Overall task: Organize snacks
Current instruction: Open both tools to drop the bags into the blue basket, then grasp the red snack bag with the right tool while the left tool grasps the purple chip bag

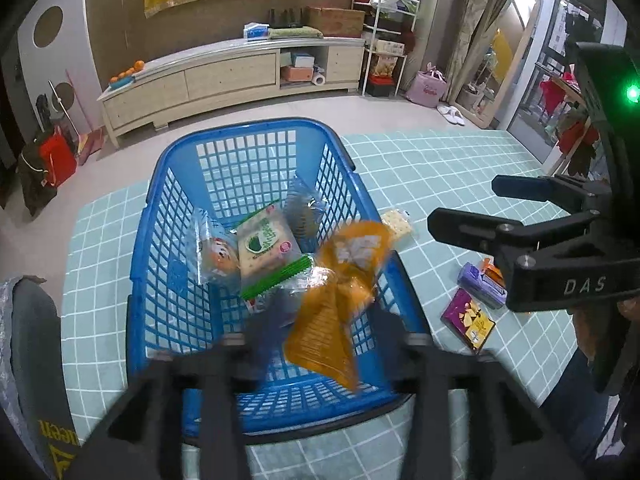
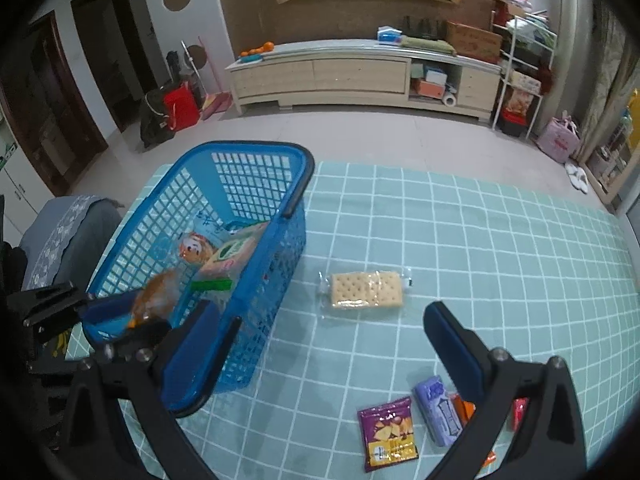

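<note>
A blue plastic basket [image 1: 248, 126] stands on the teal checked tablecloth [image 1: 440, 168] and holds several snack packs, among them a green-and-white one [image 1: 266, 240]. My left gripper [image 1: 320, 344] is open over the basket's near end. A blurred orange packet [image 1: 340, 300] hangs loose between its fingers, and no pad presses on it. My right gripper [image 2: 324, 340] is open and empty above the cloth to the right of the basket [image 2: 296, 188]. A cracker pack [image 2: 366, 290] lies just beyond it. A purple chip bag [image 2: 386, 432] and a lavender pack [image 2: 438, 410] lie nearer.
A small orange pack [image 2: 466, 404] and a red one [image 2: 520, 416] lie behind my right finger. A grey cushioned seat [image 2: 76, 224] stands left of the table. A long low cabinet [image 2: 360, 76] lines the far wall across the open floor.
</note>
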Demonstrator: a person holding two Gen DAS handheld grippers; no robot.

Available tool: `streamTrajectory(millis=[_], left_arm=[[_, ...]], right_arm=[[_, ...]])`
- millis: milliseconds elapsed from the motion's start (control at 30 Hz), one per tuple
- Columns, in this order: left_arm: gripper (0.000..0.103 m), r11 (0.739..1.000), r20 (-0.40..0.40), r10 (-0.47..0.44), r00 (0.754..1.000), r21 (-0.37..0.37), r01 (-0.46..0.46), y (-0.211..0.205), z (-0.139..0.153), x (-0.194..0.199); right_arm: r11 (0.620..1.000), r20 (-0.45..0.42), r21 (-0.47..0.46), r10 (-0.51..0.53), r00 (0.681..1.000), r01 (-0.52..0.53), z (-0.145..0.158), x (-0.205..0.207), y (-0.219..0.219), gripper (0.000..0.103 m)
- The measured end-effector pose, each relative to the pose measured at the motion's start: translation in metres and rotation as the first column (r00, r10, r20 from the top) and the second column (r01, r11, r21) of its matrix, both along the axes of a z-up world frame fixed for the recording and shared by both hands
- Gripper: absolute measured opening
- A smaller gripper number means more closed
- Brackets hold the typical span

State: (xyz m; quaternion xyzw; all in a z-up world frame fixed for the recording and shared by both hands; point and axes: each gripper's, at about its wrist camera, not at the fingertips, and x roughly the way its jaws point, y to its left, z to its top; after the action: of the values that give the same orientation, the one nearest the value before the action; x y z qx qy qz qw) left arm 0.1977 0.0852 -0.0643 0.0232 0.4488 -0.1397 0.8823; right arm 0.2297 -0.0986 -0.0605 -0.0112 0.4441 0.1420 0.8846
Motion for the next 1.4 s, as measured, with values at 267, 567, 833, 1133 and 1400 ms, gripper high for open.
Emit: streamTrajectory(millis=[267,567,833,1133,1400], left_arm=[[0.072,0.998,0.096,-0.020,0.995,0.069,0.014,-0.017,0.030,-0.030],[0.083,0.999,0.148,-0.024,0.989,0.029,0.019,-0.041,0.059,-0.062],[0.083,0.993,0.133,-0.106,0.985,0.068,0.098,-0.092,0.053,-0.069],[0.083,0.991,0.033,-0.107,0.994,0.085,0.104,-0.147,0.017,-0.059],[0.082,0.998,-0.144,-0.008,0.990,0.057,0.017,-0.172,-0.033,-0.037]], right_arm=[[1.000,0.048,0.014,-0.022,0.999,0.022,0.019,-0.032,-0.015,0.103],[0.999,0.103,-0.031,-0.027,0.994,0.030,0.041,-0.073,-0.054,0.103],[0.998,0.095,-0.033,-0.053,0.994,0.057,0.046,-0.089,-0.099,0.103],[0.993,0.025,-0.061,-0.097,0.995,0.098,0.013,-0.085,-0.143,0.103],[0.988,-0.056,-0.076,-0.137,0.989,0.133,-0.028,-0.072,-0.181,0.103]])
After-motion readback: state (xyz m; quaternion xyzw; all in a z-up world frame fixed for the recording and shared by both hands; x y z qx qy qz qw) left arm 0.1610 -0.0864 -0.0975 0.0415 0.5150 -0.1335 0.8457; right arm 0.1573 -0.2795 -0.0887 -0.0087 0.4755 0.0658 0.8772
